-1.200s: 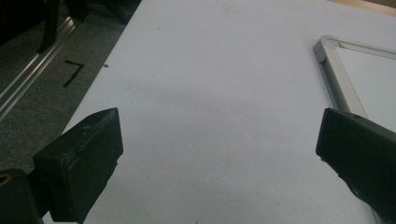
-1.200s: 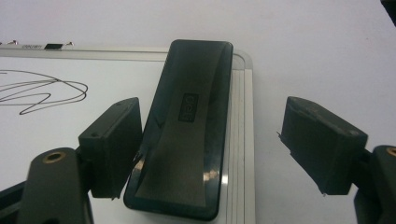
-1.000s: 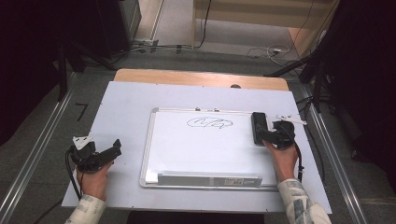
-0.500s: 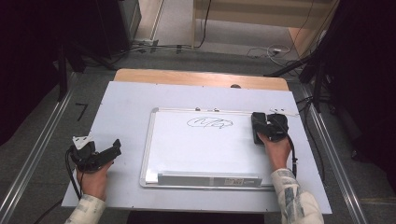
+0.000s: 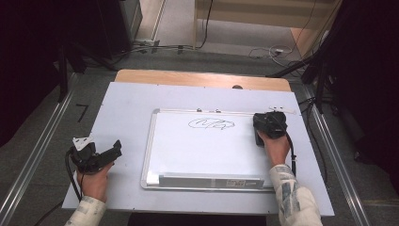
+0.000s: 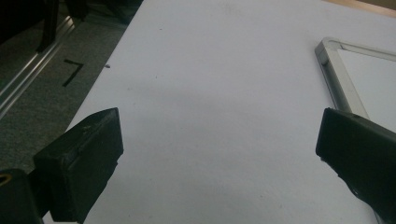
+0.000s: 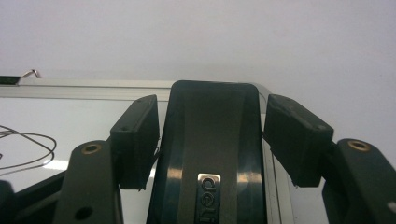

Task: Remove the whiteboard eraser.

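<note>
A white whiteboard (image 5: 202,150) lies flat in the middle of the table, with a black scribble (image 5: 211,124) near its top edge. At the board's right edge lies a black eraser (image 7: 210,140) with a small metal label. My right gripper (image 5: 269,123) stands over it, one jaw pressed against each long side, so it is shut on the eraser. The scribble (image 7: 23,144) shows to the left of those jaws. My left gripper (image 5: 115,148) rests on the table left of the board, jaws wide open (image 6: 219,135) with nothing between them.
A pale grey sheet (image 5: 127,108) covers the table, with a wooden strip (image 5: 197,77) at its far edge. The board's corner (image 6: 327,46) lies just right of my left gripper. Metal rails (image 5: 37,155) and dark floor with cables flank the table.
My right gripper has moved left and forward from beside the eraser to over it, and its jaws now clasp the eraser. The left gripper has stayed in place.
</note>
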